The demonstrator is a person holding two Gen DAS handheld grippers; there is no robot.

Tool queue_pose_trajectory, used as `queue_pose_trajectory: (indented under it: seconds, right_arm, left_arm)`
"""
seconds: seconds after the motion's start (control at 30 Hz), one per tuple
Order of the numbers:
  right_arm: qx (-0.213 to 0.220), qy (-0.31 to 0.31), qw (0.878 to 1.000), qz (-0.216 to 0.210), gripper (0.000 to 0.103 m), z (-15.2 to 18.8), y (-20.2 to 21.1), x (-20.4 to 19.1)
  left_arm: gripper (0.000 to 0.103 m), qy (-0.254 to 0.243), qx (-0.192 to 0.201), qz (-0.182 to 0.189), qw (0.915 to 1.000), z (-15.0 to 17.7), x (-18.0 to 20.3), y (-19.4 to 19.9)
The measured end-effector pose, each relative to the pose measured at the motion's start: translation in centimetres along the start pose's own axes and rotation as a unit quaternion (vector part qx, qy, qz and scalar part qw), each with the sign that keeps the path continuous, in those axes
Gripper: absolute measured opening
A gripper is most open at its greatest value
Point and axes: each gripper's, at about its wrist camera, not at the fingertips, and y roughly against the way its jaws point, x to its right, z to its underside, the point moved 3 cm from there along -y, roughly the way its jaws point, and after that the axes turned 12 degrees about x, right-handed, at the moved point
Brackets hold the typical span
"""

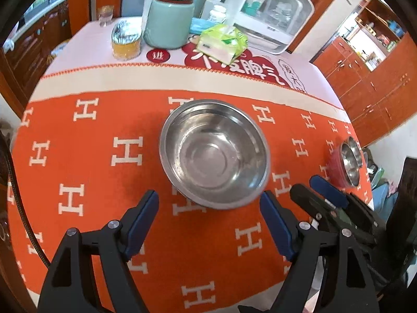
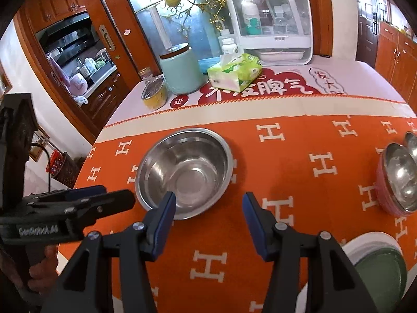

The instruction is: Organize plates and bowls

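Observation:
A large steel bowl (image 1: 215, 154) stands upright on the orange cloth, also in the right wrist view (image 2: 183, 172). My left gripper (image 1: 209, 203) is open and empty, just short of the bowl's near rim. My right gripper (image 2: 208, 203) is open and empty, its left finger over the bowl's near right rim. A smaller steel bowl nested in a pink bowl (image 2: 398, 180) sits at the right; it also shows in the left wrist view (image 1: 348, 161). A green plate with a white rim (image 2: 378, 266) lies at the near right.
At the back of the table stand a pale green canister (image 2: 181, 70), a tissue pack (image 2: 235, 73), a foil-covered jar (image 2: 155, 94) and a white storage box (image 2: 271, 23). The table edge (image 2: 86, 167) drops off at the left.

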Motion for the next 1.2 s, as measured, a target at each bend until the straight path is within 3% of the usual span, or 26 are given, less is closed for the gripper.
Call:
queue_pose_trajectory:
  seconds: [0.4, 0.57, 0.67, 0.8, 1.2]
  right_arm:
    - [-0.031, -0.020, 0.999, 0.014, 0.053, 1.1, -4.1, 0.8]
    - [-0.044, -0.024, 0.999, 0.011, 0.050, 1.6, -5.3, 0.8]
    - [-0.049, -0.022, 0.999, 0.007, 0.039, 1.8, -5.9, 0.6]
    - [-0.054, -0.025, 0.998, 0.002, 0.027, 2.0, -6.4, 0.5]
    - [-0.047, -0.036, 0.998, -0.006, 0.022, 2.0, -6.4, 0.7]
  left_arm:
    - [0.078, 0.028, -0.064, 0.019, 0.9974, 0.0, -1.8, -6.3]
    - [0.074, 0.038, -0.079, 0.026, 0.9958, 0.4, -2.4, -7.8]
    - [0.061, 0.044, -0.081, 0.033, 0.9952, 0.4, -2.8, -8.3]
    - [0.033, 0.053, -0.090, 0.044, 0.9935, 0.5, -3.1, -8.9]
    - [0.025, 0.050, -0.096, 0.033, 0.9936, 0.8, -3.3, -9.0]
